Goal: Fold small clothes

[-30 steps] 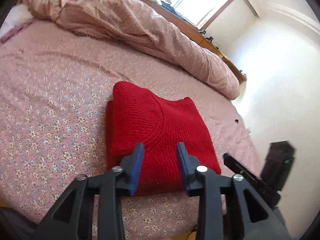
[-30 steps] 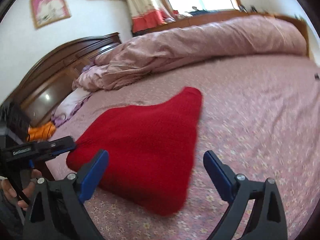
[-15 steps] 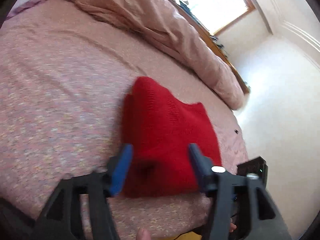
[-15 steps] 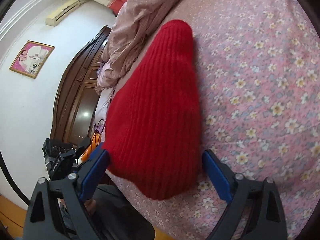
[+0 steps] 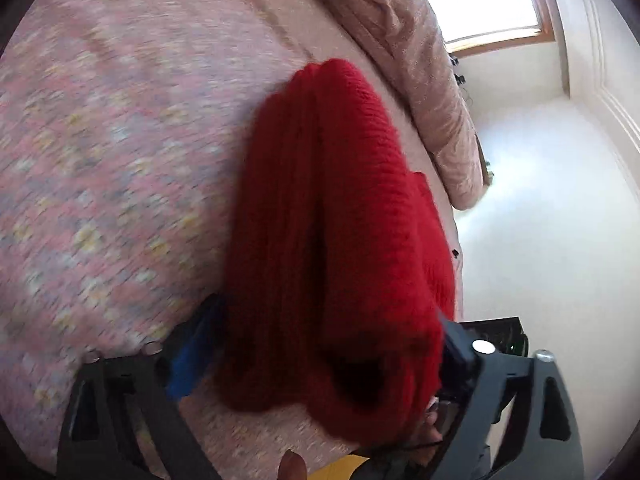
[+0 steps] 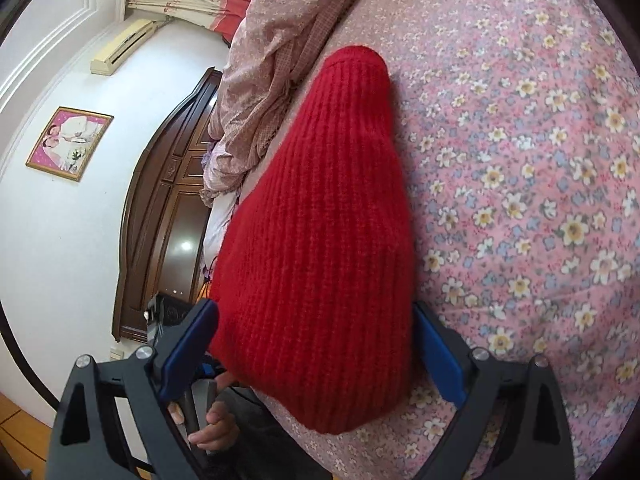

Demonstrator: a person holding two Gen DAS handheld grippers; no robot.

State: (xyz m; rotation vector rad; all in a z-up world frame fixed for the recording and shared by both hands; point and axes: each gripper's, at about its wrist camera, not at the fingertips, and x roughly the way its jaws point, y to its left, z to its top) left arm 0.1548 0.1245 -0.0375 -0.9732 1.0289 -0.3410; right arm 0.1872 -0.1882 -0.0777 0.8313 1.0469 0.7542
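Folded red knit sweater (image 5: 340, 216) lies on the floral bedsheet (image 5: 120, 140), its near end reaching in between the fingers of both claws.

Left gripper (image 5: 320, 352): jaws wide apart, having just been opening; the sweater's folded end sits between them, and the blur leaves contact undetermined.

Right gripper (image 6: 316, 352): jaws wide apart, straddling the sweater's near edge; the pads stand just beside the knit on either side, not pressing it.

Beyond the sweater, ahead of both claws, a bunched quilt (image 6: 272, 60). No containers observed.
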